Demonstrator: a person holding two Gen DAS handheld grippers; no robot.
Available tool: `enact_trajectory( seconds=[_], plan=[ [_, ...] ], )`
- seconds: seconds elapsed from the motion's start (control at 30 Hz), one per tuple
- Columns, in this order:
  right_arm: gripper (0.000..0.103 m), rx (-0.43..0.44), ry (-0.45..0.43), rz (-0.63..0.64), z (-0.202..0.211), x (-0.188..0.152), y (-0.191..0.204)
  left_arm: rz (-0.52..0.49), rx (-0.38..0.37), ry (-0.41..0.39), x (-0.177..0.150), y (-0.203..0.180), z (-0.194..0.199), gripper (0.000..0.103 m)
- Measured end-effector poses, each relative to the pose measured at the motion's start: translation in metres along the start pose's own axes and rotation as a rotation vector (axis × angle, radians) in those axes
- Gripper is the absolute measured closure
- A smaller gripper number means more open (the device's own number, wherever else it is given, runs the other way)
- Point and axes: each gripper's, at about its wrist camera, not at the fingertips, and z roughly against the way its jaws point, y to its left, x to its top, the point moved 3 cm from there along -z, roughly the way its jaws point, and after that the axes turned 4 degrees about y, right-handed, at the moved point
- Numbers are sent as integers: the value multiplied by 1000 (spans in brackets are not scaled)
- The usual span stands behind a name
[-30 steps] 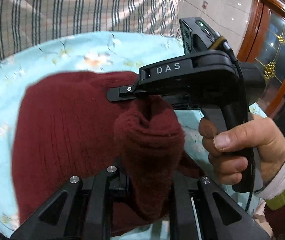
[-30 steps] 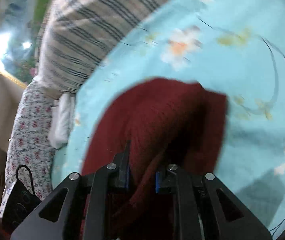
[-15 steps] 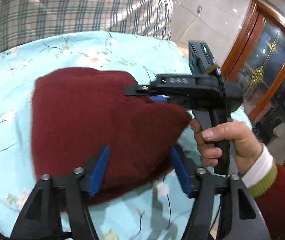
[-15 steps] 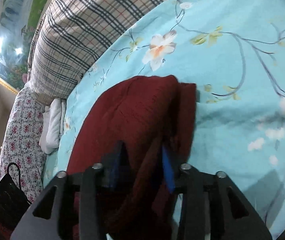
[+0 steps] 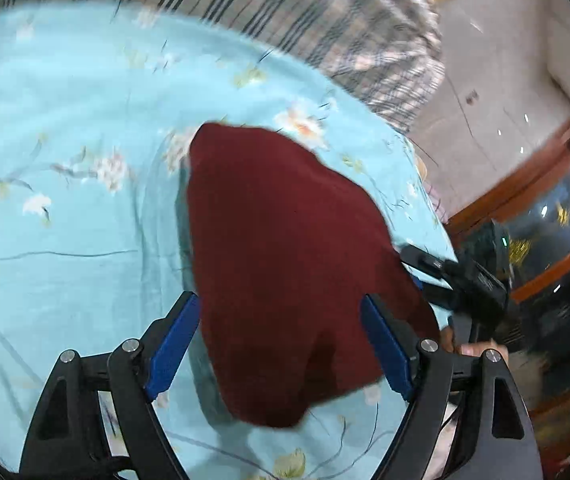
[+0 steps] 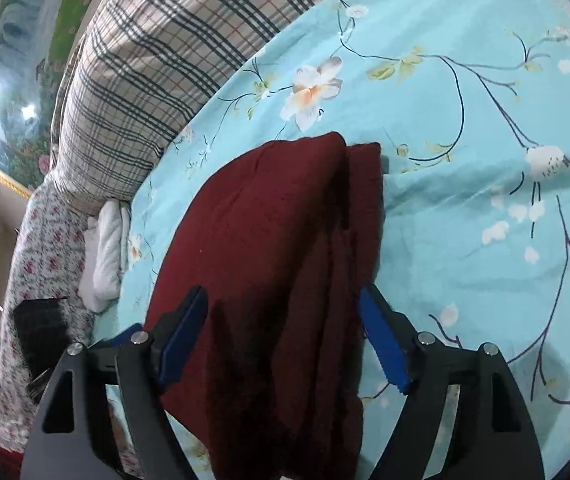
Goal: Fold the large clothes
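Observation:
A dark red knitted sweater (image 5: pixel 285 248) lies folded on the light blue flowered bed sheet (image 5: pixel 65 160). My left gripper (image 5: pixel 281 332) is open, its blue pads spread wide above the sweater's near end, holding nothing. In the right wrist view the sweater (image 6: pixel 269 260) lies in folded layers, its far edge stepped. My right gripper (image 6: pixel 281 332) is open too, its pads on either side of the sweater's near part, apart from it. The right gripper's black body (image 5: pixel 469 280) shows at the sweater's right edge in the left wrist view.
A plaid quilt (image 6: pixel 173 48) is piled at the head of the bed. A white folded cloth (image 6: pixel 105 252) and a black object (image 6: pixel 41 332) lie on a flowered cover beside it. A wooden-framed glass door (image 5: pixel 545 216) stands past the bed's right side.
Both grippers have opened and let go of the sweater, which now lies flat on the bed. Both have pulled back from it; the left view has swung left.

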Motion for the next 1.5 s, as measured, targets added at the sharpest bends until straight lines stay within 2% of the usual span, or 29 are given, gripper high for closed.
enact_trajectory(
  seconds=[0.07,0.17,0.23,0.33,0.43,0.5,0.57,0.63,0.67,0.7,0.8,0.93,1.03,1.17,1.33,1.43,1.5],
  plan=[
    [24,20,12,-24,-4,3,-4,77,-40,62,15,24,-22,20],
    [24,29,31,-54,-11,5,-11,159,-159,144,20,44,-47,16],
    [24,40,38,-63,-14,6,-13,175,-185,177,22,48,-61,14],
    [23,57,53,-69,-20,8,-15,129,-165,217,21,36,-81,12],
    [23,86,72,-95,-28,10,-19,70,-132,223,18,23,-90,12],
    [23,95,85,-97,-32,12,-19,56,-131,216,16,20,-90,13],
    [24,65,113,-58,-37,11,-13,32,-128,201,15,17,-89,20],
    [44,49,140,-35,-41,7,-8,18,-127,182,16,15,-86,27],
    [55,70,144,-47,-42,5,-7,9,-123,170,15,14,-83,32],
    [61,80,136,-45,-41,3,-6,0,-118,158,13,12,-79,33],
    [66,90,98,-31,-32,-4,1,-41,-94,122,8,4,-65,41],
    [68,126,71,-10,-23,-13,24,-62,-103,75,-1,0,-28,45],
    [68,172,92,41,-35,-19,56,-46,-82,40,-10,16,11,46],
    [68,279,164,109,-82,-31,109,-6,0,-3,-20,55,72,46],
    [68,377,260,166,-151,-48,169,25,141,-63,-31,106,147,45],
    [68,365,316,196,-185,-61,187,57,189,-53,-49,146,161,44],
    [68,289,359,230,-205,-73,190,88,216,-20,-61,168,152,44]
  ],
)
